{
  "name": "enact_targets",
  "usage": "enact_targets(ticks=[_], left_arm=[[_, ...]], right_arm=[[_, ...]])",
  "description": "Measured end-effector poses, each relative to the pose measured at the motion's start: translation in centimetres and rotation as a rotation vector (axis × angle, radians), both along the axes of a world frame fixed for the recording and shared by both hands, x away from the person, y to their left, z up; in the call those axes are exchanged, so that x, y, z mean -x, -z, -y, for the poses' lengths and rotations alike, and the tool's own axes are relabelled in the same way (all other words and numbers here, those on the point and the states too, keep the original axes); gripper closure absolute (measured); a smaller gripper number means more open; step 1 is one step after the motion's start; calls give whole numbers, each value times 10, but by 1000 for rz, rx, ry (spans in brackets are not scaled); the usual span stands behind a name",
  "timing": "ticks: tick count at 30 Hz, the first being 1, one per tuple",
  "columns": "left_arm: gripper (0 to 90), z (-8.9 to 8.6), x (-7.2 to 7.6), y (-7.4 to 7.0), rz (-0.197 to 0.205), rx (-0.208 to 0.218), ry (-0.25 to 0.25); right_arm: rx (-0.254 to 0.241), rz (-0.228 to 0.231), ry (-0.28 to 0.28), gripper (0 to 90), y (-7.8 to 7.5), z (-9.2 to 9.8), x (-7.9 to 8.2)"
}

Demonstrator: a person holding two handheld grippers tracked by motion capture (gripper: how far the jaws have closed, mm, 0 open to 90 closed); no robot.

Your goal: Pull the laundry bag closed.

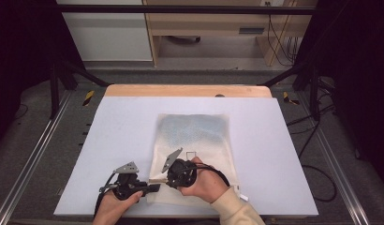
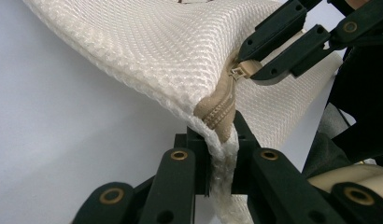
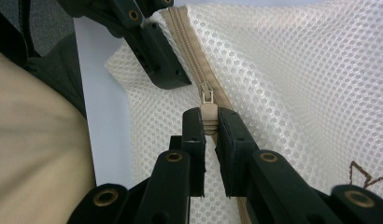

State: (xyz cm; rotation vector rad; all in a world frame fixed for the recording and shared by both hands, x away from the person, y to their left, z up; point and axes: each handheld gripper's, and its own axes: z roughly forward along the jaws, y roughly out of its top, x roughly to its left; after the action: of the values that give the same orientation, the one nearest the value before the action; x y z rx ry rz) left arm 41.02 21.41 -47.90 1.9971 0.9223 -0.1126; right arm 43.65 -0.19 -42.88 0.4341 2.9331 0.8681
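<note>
A cream mesh laundry bag [image 1: 195, 150], honeycomb-woven and flat, lies on the pale bench [image 1: 110, 140] near the person's edge. The left claw [image 2: 221, 158] is clamped on the bag's corner at the tan zipper's end. Just beside it, the right claw [image 3: 209, 122] pinches the zipper pull [image 3: 208, 111].

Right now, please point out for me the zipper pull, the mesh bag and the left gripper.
zipper pull [image 3: 209, 113]: right gripper view, on the beige tab between the jaws.
mesh bag [image 1: 195, 129]: high view, on its far bluish part.
left gripper [image 2: 222, 156]: left gripper view, midway between its fingertips, at the clamped bag corner.
</note>
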Motion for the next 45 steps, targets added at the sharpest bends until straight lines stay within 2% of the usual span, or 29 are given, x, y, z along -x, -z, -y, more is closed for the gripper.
enact_targets(ticks=[8, 18, 31, 39, 45], left_arm=[[825, 2, 1, 1, -1, -7, 11], [823, 7, 1, 3, -7, -15, 29], [824, 10, 2, 3, -7, -11, 38], [824, 10, 2, 3, -5, -14, 39], [824, 12, 3, 2, 0, -4, 35]], right_arm=[[-1, -1, 4, 822, 3, 11, 0], [3, -15, 42, 822, 6, 27, 2], [-22, -7, 66, 822, 7, 41, 10], [-52, 11, 99, 821, 5, 48, 12], [-62, 32, 92, 821, 3, 51, 17]])
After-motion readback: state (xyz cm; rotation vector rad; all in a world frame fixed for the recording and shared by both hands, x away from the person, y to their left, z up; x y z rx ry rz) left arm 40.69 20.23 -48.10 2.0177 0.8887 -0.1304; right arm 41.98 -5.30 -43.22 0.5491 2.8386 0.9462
